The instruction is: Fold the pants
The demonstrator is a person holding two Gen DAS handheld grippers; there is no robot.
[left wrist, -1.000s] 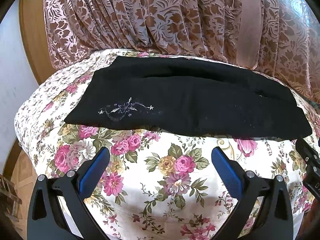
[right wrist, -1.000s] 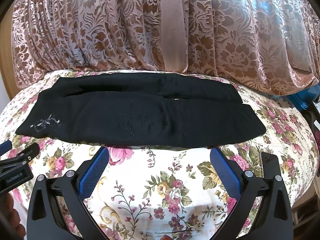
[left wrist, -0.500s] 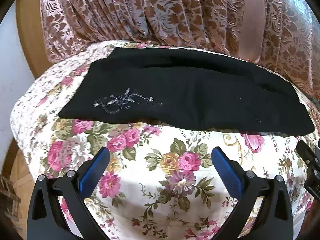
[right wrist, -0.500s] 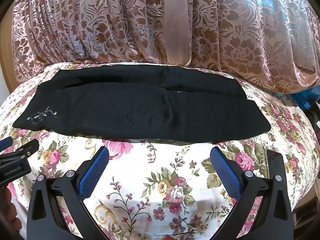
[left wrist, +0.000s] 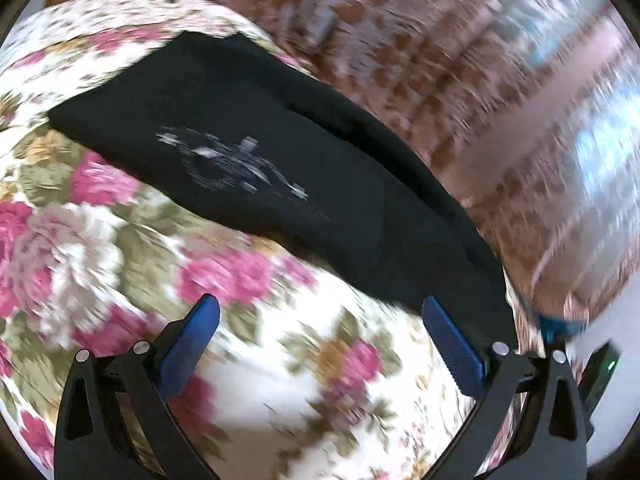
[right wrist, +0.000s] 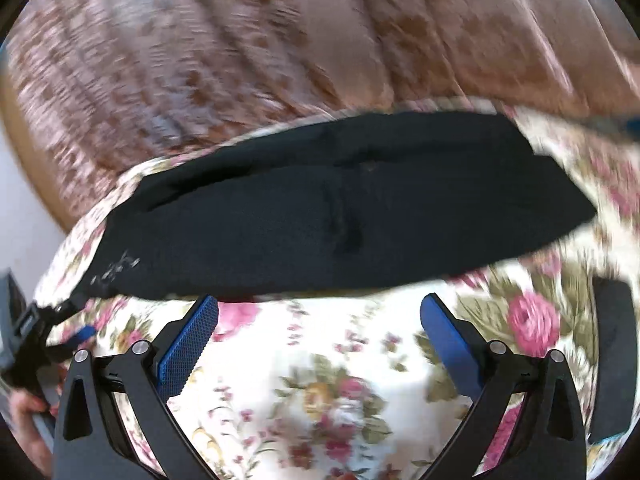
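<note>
The black pants (left wrist: 280,168) lie folded lengthwise as a long band on a floral sheet, with a white embroidered motif (left wrist: 232,160) near their left end. Seen from the right wrist, the pants (right wrist: 340,216) stretch across the middle, the motif (right wrist: 116,268) at lower left. My left gripper (left wrist: 320,332) is open just in front of the pants' near edge, nothing between its blue pads. My right gripper (right wrist: 318,328) is also open, its tips close to the near edge of the band. The left gripper (right wrist: 36,328) shows at the far left of the right wrist view. Both views are motion-blurred.
The floral sheet (left wrist: 280,360) covers a rounded mattress edge. A brown patterned curtain (right wrist: 280,40) hangs directly behind the pants. Something blue (left wrist: 560,324) lies at the right end of the bed. A hand (right wrist: 24,408) holds the left gripper.
Both grippers have swung fast toward the pants; the left view tilts and nears the embroidered end, the right view tilts the other way. Both stay open.
</note>
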